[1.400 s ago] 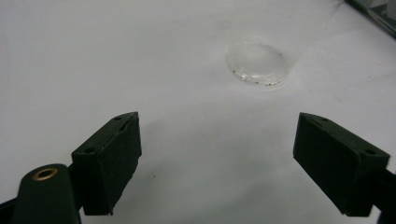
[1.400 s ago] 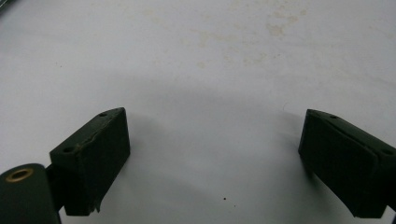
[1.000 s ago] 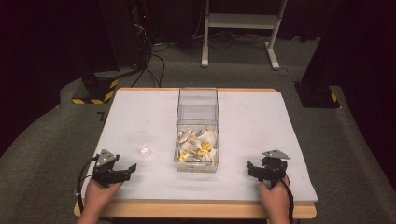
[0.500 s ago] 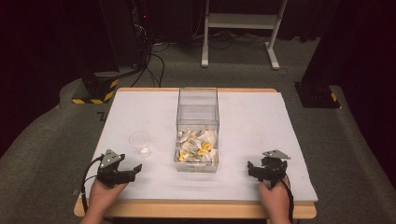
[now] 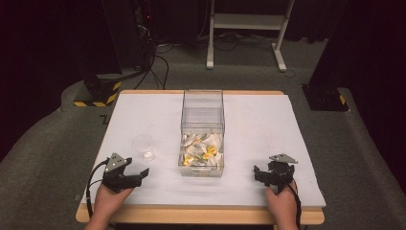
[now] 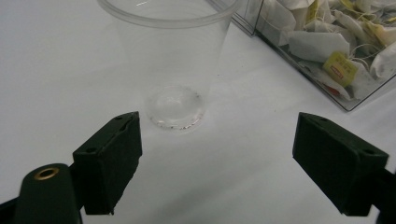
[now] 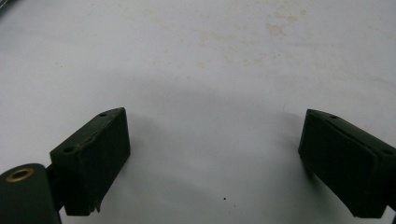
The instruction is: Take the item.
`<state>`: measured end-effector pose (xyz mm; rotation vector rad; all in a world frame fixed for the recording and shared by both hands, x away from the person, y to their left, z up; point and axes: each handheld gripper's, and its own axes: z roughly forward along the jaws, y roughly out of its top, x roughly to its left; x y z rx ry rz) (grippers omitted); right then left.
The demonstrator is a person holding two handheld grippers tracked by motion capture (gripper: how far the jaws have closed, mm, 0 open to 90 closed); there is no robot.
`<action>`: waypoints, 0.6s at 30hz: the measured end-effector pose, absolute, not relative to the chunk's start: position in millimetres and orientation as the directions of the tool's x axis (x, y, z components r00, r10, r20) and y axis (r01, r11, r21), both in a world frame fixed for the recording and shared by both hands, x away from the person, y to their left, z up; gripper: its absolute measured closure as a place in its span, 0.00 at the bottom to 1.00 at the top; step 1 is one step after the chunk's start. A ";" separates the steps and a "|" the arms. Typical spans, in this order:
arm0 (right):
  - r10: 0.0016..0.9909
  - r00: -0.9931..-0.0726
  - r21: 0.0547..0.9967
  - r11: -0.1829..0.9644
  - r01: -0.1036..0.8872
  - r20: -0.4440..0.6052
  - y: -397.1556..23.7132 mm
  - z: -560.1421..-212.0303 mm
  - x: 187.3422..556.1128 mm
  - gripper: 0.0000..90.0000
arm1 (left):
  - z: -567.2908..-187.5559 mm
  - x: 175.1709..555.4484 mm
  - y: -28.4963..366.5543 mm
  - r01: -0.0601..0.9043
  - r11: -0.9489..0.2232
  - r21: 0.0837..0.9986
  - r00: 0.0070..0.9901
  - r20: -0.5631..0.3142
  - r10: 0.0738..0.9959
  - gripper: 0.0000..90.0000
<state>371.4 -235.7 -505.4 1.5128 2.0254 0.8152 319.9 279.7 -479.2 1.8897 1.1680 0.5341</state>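
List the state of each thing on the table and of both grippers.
clear plastic cup: upright, empty, untouched.
clear box: open-topped, its near end holding tea bags.
left gripper: open, pointed at the cup, short of it.
right gripper: open, over bare table.

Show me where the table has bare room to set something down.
Widest bare patch: the white table right of the clear box, up from the right tool. Another lies left of the box, behind the plastic cup. It is crowded between cup, box and left tool, which points at the cup.
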 end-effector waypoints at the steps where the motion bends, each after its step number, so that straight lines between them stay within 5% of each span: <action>1: 0.961 -0.274 0.707 0.212 0.675 -0.026 -235.7 -505.4 371.4 0.10 | -478.9 320.1 278.8 0.520 -0.226 0.823 0.483 -0.065 0.873 0.18; 18: 0.962 -0.273 0.707 0.211 0.675 -0.026 -235.8 -505.4 371.4 0.10 | -470.5 320.5 261.7 0.493 -0.218 0.842 0.520 -0.084 0.850 0.19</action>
